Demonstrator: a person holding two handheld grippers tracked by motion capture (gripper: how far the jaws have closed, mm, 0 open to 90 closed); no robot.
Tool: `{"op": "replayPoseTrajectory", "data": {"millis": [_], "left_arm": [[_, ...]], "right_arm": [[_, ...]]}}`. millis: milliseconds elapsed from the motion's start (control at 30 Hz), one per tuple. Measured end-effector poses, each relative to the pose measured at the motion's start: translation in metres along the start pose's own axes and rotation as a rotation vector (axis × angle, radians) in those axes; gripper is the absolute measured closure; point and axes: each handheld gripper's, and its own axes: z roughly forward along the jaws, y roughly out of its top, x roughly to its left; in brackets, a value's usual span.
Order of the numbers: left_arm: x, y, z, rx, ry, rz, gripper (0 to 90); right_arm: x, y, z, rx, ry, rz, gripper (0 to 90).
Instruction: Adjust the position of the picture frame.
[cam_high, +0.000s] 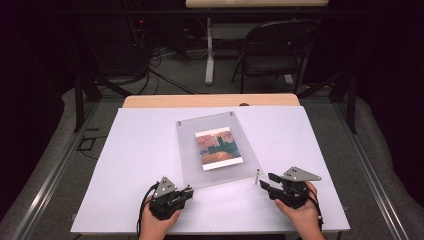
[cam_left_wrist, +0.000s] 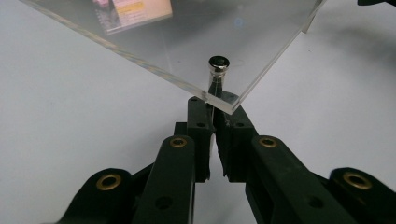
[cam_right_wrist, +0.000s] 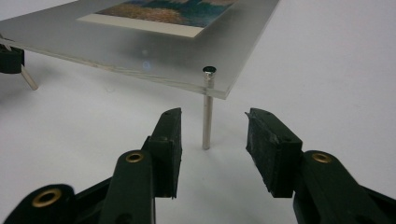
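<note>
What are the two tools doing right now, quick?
Left tool: closed on the metal post under the clear panel's near corner.
Right tool: open, holding nothing; the other post stands just beyond its tips.

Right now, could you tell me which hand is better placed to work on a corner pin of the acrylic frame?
Left: its claw is already shut on the pin at its corner. The right claw is open, its pin standing beyond the tips, ungripped.

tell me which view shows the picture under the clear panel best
The high view: the whole picture lies in plain sight under the clear panel. The left gripper view catches one blurred corner of it; the right gripper view shows its near edge at a shallow angle.
</note>
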Motion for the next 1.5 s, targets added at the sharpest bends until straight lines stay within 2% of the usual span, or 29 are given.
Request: {"op": "replayPoseTrajectory", "data": {"millis": [200,233,467,533,633,767,867,1033,1167,1500], "left_arm": [[-0.001,-0.001,0.000,-0.006,0.009,0.002,84.4],[-0.001,-0.001,0.000,-0.007,0.009,0.003,84.4],[-0.001,-0.001,0.000,-0.010,0.006,0.001,84.7],[-0.001,-0.001,0.000,-0.009,0.008,0.004,84.9],[-0.001,-0.001,0.000,-0.007,0.005,0.003,85.0],[0.000,-0.001,0.000,-0.009,0.002,0.003,85.0],[0.000,-0.001,0.000,-0.009,0.001,0.003,85.1],[0.000,0.000,-0.001,-0.008,0.001,0.004,85.1],[0.000,0.000,-0.001,-0.008,0.001,0.004,85.1],[0.002,0.001,-0.005,-0.019,-0.006,0.001,85.1]], "right_arm": [[0.000,0.000,0.007,0.016,0.002,0.005,59.9],[0.001,0.001,0.011,0.037,-0.003,0.004,63.1],[0.003,0.003,0.022,0.068,-0.006,-0.008,68.1],[0.001,0.003,0.025,0.084,-0.007,-0.003,69.7],[-0.003,0.004,0.033,0.096,0.020,0.023,72.1],[0.002,0.006,0.044,0.123,0.027,-0.017,74.7],[0.005,0.007,0.048,0.117,0.013,-0.027,77.3],[0.000,0.006,0.047,0.109,0.023,0.009,84.2],[-0.002,0.006,0.047,0.105,0.035,0.026,84.3],[0.001,0.008,0.045,0.085,0.041,0.014,84.9]]}}
